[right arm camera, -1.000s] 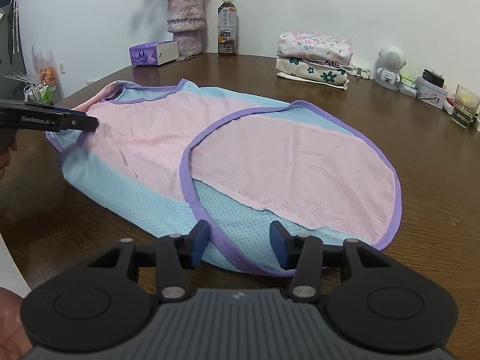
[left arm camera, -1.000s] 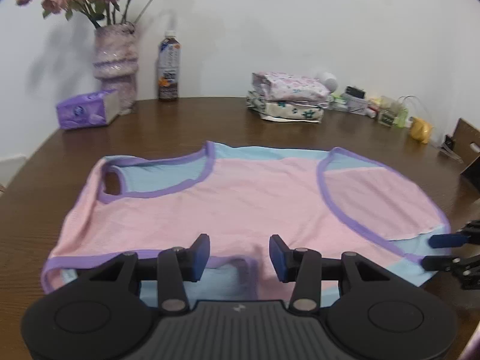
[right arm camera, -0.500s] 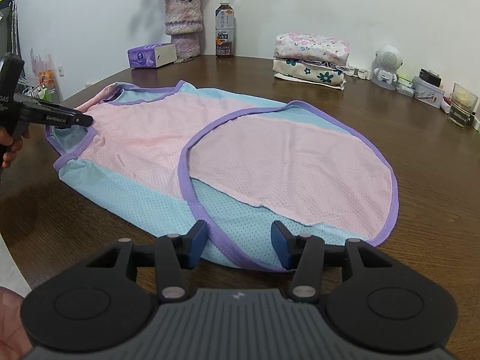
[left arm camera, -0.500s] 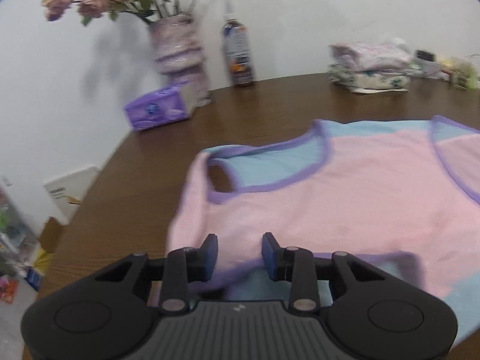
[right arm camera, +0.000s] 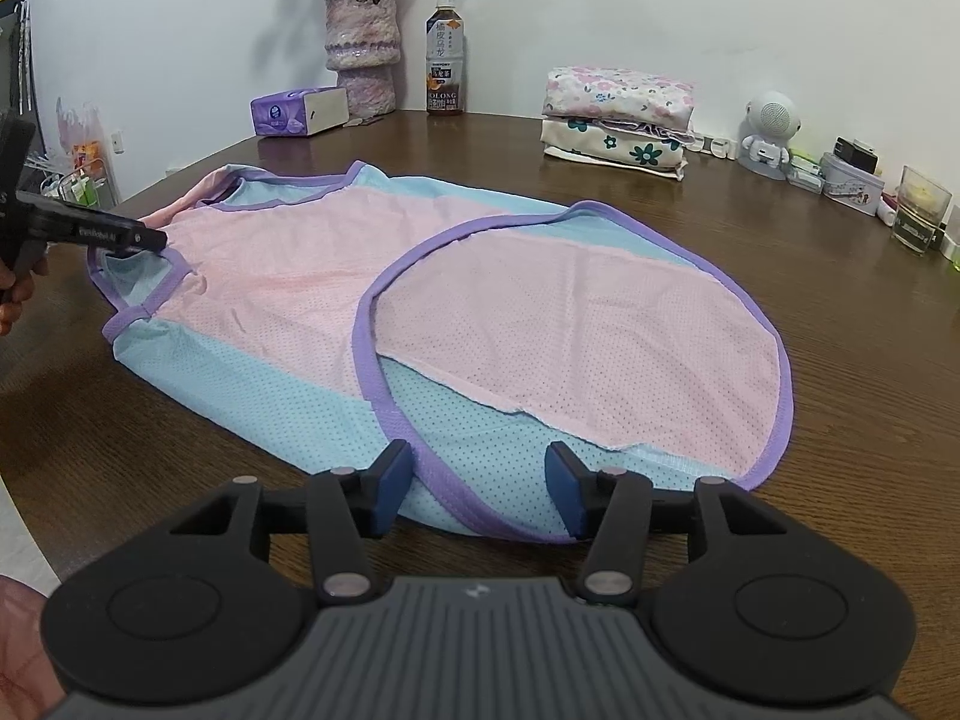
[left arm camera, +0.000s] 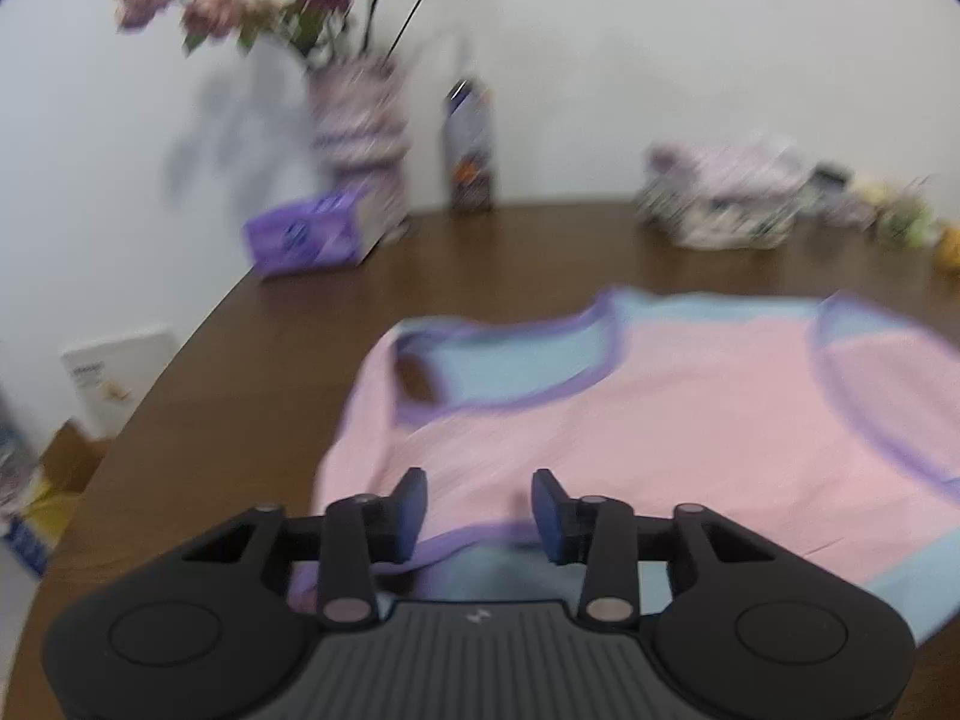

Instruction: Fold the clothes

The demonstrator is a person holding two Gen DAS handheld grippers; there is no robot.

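Note:
A pink and light-blue mesh tank top with purple trim (right arm camera: 336,276) lies flat on the brown table (right arm camera: 840,360); it also shows, blurred, in the left wrist view (left arm camera: 660,420). Its right side is folded over, pink side up (right arm camera: 570,324). My left gripper (left arm camera: 479,510) is open over the top's left purple-trimmed armhole edge; it shows from the side in the right wrist view (right arm camera: 120,237). My right gripper (right arm camera: 480,492) is open and empty just above the near blue edge with purple trim.
At the back stand a vase of flowers (right arm camera: 360,48), a tea bottle (right arm camera: 445,60), a purple tissue box (right arm camera: 299,111) and a stack of folded floral clothes (right arm camera: 618,114). A small white speaker (right arm camera: 771,132), tins and a glass (right arm camera: 921,216) sit at the back right.
My left gripper has swung left to the top's left armhole side. The left armhole edge has shifted and bunched slightly. My right gripper has barely moved.

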